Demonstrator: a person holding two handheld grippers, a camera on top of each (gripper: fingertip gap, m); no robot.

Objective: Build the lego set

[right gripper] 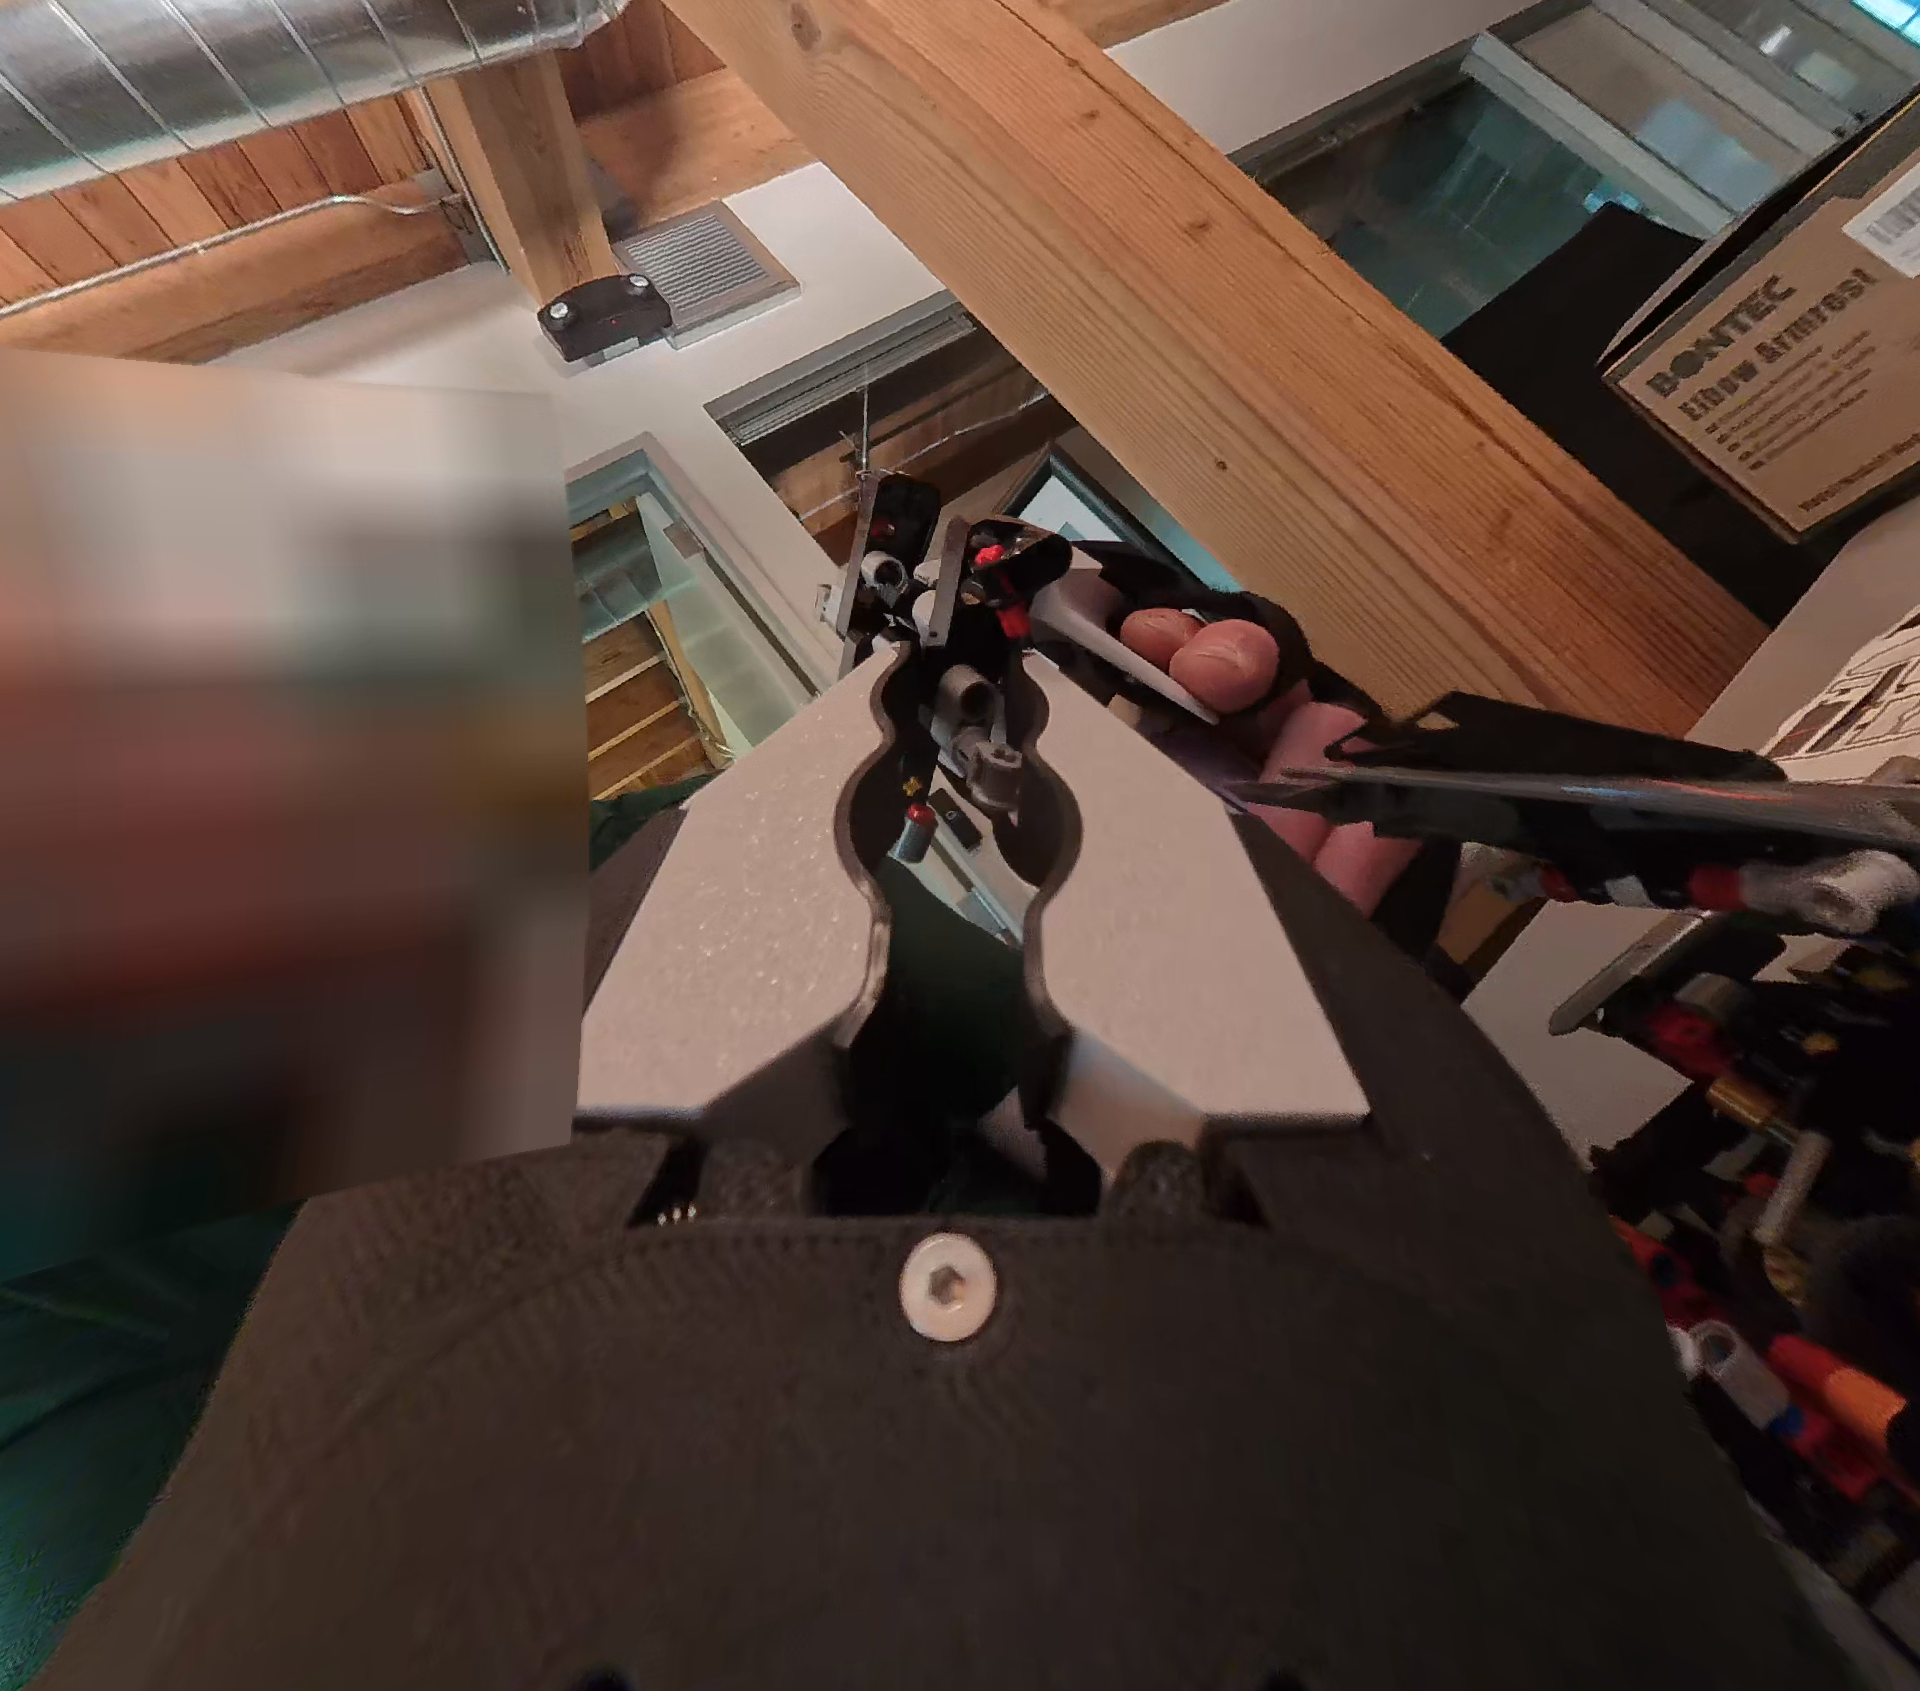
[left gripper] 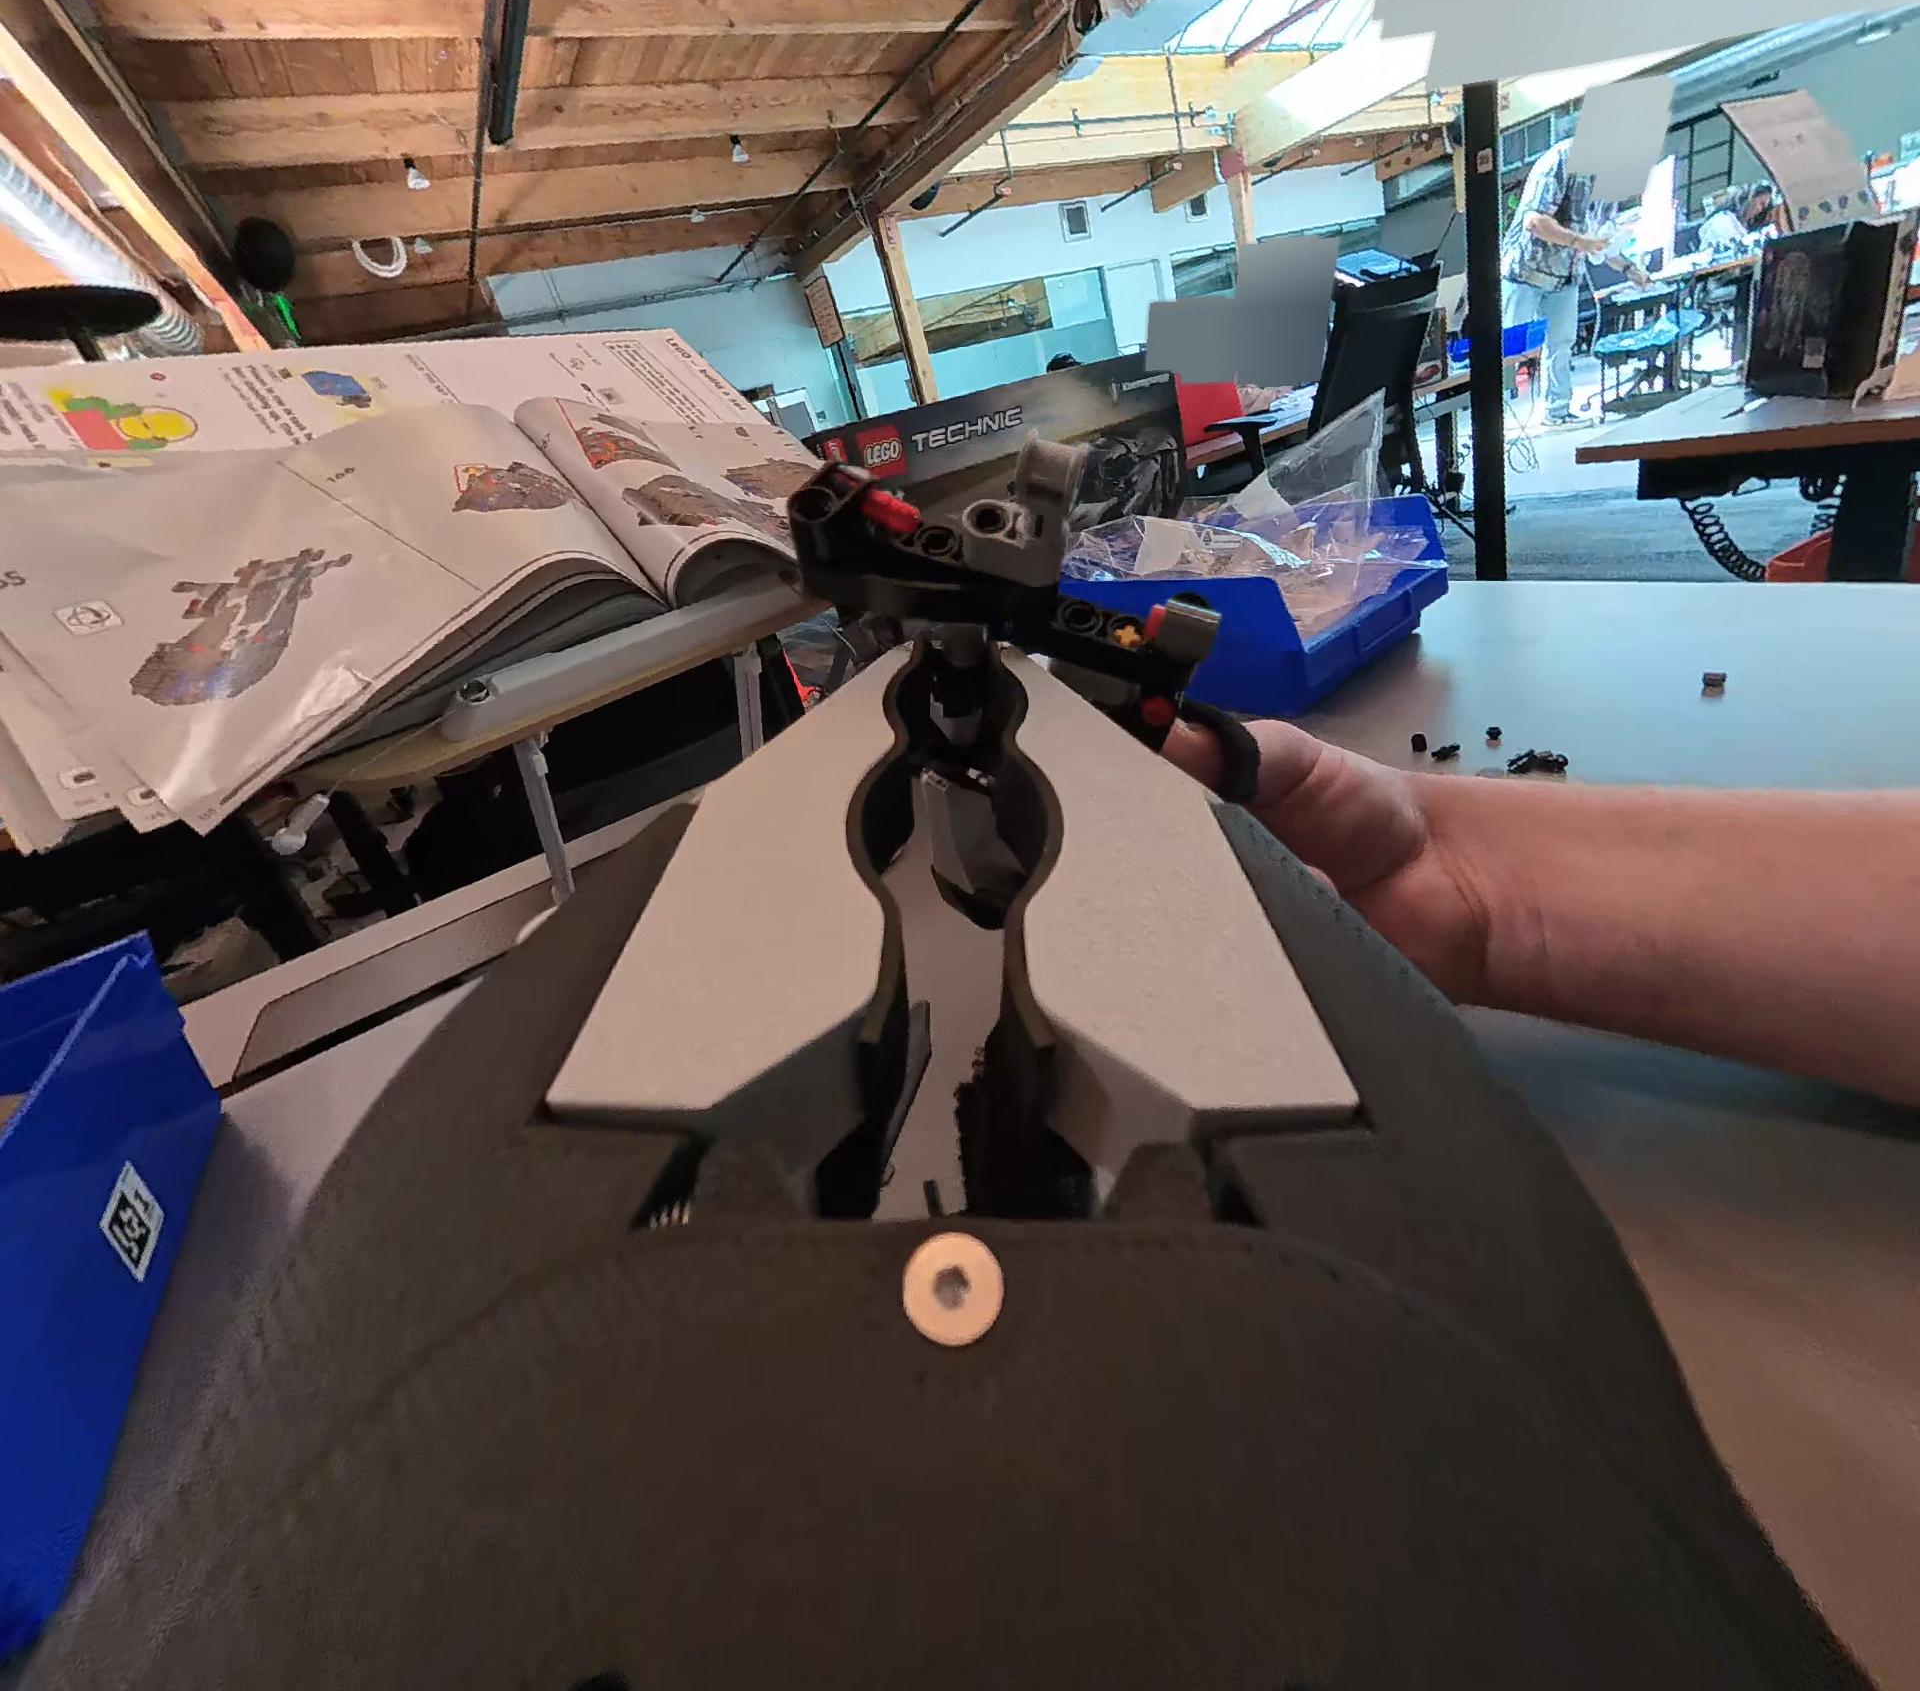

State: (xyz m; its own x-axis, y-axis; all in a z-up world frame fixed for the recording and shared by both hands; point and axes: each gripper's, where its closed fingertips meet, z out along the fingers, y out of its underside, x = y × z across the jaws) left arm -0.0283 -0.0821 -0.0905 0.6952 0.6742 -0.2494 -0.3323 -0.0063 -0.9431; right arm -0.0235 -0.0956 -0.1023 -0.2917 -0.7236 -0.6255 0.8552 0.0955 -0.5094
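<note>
In the left wrist view my left gripper (left gripper: 956,654) is shut on a small black and grey Lego sub-assembly (left gripper: 935,540) with red pins, held up above the table (left gripper: 1662,665). A person's hand (left gripper: 1330,800) reaches in from the right and touches the sub-assembly's right end. In the right wrist view my right gripper (right gripper: 956,665) points upward with its jaws closed around the same sub-assembly (right gripper: 966,592); grey connectors and a red pin show in the gap. Beyond it are gloved fingers (right gripper: 1195,654) and the other gripper's white finger (right gripper: 1122,654).
An open instruction booklet (left gripper: 416,519) lies at the left, with the Lego box (left gripper: 997,436) behind. A blue bin (left gripper: 1299,602) holds plastic bags; another blue bin (left gripper: 94,1226) is near left. Small black pins (left gripper: 1496,748) lie on the table. A larger Lego model (right gripper: 1766,1122) stands at the right. Both grippers' tips are close together, under 4 cm apart.
</note>
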